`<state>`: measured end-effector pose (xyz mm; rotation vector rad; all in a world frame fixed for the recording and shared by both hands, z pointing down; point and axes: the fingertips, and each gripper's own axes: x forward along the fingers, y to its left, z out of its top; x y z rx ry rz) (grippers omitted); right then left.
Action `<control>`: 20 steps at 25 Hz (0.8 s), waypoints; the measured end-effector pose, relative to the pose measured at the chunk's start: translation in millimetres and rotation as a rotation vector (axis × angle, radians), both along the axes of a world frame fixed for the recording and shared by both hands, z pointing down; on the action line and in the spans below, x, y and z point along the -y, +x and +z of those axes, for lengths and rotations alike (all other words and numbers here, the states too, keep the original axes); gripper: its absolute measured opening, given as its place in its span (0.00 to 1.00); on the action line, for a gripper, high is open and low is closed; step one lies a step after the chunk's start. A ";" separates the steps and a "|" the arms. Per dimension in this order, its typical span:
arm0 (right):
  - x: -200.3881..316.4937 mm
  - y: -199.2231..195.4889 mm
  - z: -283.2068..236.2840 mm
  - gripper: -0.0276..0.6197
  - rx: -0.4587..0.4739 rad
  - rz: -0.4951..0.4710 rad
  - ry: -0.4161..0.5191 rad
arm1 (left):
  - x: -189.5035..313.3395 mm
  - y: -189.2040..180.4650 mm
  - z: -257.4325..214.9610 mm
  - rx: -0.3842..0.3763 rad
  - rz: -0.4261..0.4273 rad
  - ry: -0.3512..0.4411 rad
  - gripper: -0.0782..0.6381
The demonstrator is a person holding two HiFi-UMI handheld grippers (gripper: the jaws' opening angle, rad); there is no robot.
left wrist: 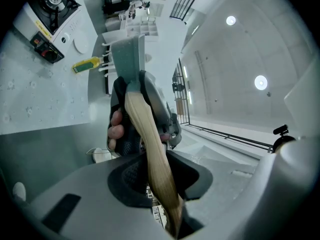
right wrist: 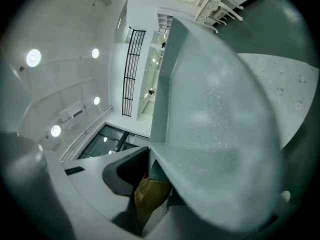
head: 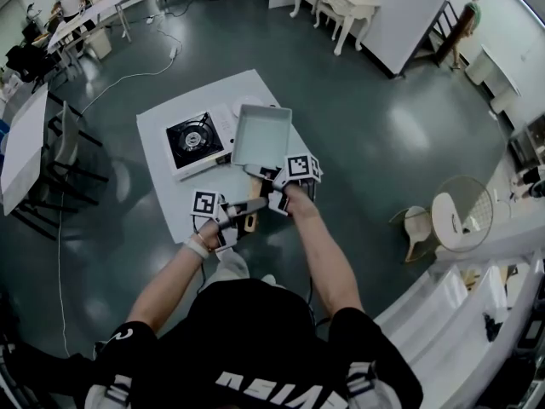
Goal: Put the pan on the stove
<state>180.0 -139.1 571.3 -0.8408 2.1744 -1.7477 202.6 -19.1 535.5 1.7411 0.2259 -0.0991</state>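
A square grey-green pan with a wooden handle hangs in the air just right of the portable gas stove, over the white table. Both grippers hold the handle. My left gripper is shut on its near end, and the pale wood runs between that gripper's jaws. My right gripper is shut on the handle close to the pan. In the right gripper view the pan's body fills the frame, with a bit of the handle showing in the jaws.
A yellow-handled item and a small white disc lie on the table beside the stove. Dark chairs stand to the left. A fan and a white counter are on the right.
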 end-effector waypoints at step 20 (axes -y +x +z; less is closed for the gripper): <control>93.5 -18.9 -1.2 0.22 -0.018 -0.011 0.016 | 93.8 -18.3 1.7 -0.015 -0.006 0.010 0.22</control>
